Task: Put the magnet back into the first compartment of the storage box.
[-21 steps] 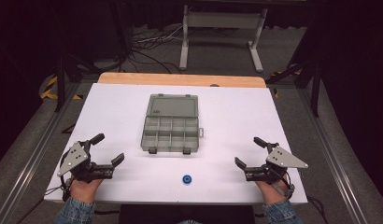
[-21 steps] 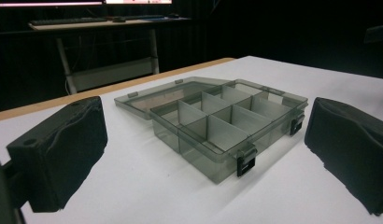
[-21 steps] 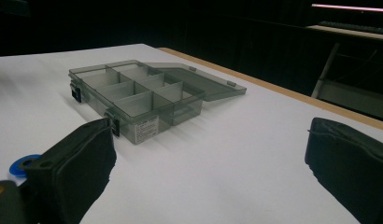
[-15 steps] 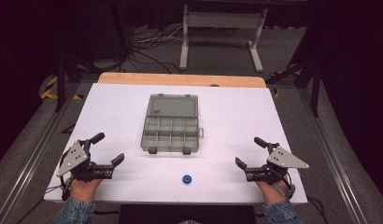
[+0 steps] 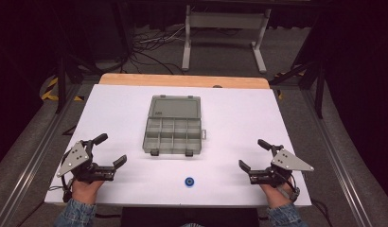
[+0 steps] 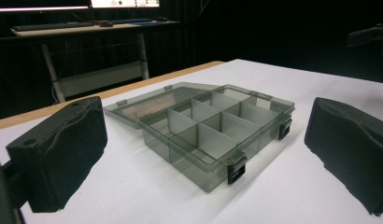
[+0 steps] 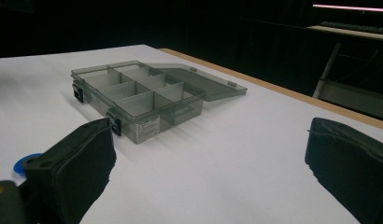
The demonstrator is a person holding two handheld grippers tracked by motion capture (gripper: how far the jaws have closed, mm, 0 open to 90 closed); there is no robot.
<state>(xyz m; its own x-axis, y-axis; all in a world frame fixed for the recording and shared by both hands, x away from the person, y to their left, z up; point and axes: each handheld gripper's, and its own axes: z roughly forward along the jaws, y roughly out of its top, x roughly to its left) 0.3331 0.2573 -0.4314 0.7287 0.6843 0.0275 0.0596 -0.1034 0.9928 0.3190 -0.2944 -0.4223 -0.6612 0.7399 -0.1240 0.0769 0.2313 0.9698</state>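
Note:
A grey see-through compartment box (image 5: 173,134) lies in the middle of the white table (image 5: 239,109), its lid folded flat toward the far side. Its compartments look empty in the left gripper view (image 6: 213,126) and the right gripper view (image 7: 133,95). A small blue round part (image 5: 189,181) rests near the table's front edge, its edge peeking out as a blue part (image 7: 22,164) beside the right gripper's jaw. My left gripper (image 5: 110,151) sits at the front left, open and holding nothing. My right gripper (image 5: 253,153) sits at the front right, open and holding nothing.
A wooden strip (image 5: 182,80) runs along the table's far edge. Beyond it stand a metal desk frame (image 5: 225,28) and cables (image 5: 145,47) on the dark floor. Metal rails (image 5: 36,142) flank both table sides.

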